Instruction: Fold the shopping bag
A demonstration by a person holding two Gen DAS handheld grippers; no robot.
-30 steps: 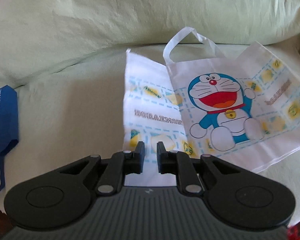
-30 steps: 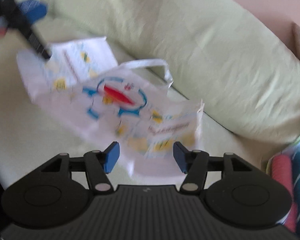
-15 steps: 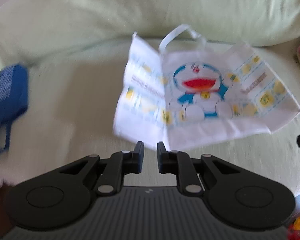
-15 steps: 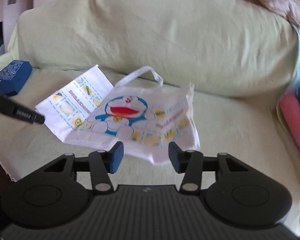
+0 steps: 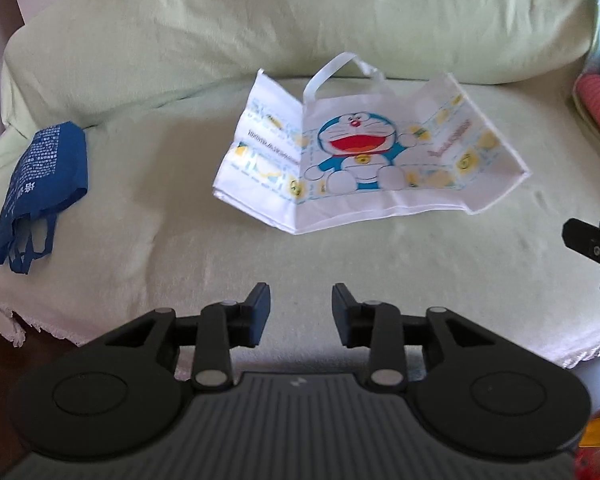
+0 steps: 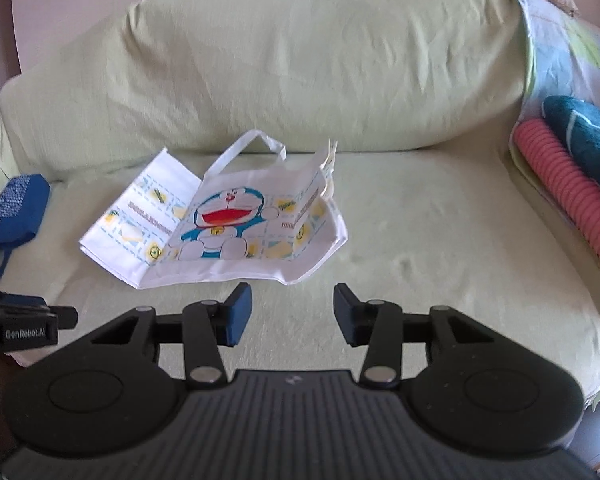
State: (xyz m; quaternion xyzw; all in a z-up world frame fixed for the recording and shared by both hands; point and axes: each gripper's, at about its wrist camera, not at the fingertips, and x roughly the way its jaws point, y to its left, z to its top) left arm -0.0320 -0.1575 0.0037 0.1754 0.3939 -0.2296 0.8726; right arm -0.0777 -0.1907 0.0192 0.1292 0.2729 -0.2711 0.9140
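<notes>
A white Doraemon shopping bag (image 5: pixel 364 156) lies spread out on the green sofa seat (image 5: pixel 180 208), its side panels opened flat and its handle (image 5: pixel 340 72) standing up at the back. It also shows in the right wrist view (image 6: pixel 220 220). My left gripper (image 5: pixel 300 312) is open and empty, held back from the bag near the seat's front edge. My right gripper (image 6: pixel 292 316) is open and empty, just in front of the bag's lower edge.
A blue shopping bag (image 5: pixel 44 184) lies at the seat's left end, also in the right wrist view (image 6: pixel 12 208). A big green back cushion (image 6: pixel 300 72) stands behind. Pink and teal rolled cloths (image 6: pixel 572 172) lie at the right end.
Both grippers have pulled back from the white bag, which now lies on the seat. The left gripper was shut and has opened.
</notes>
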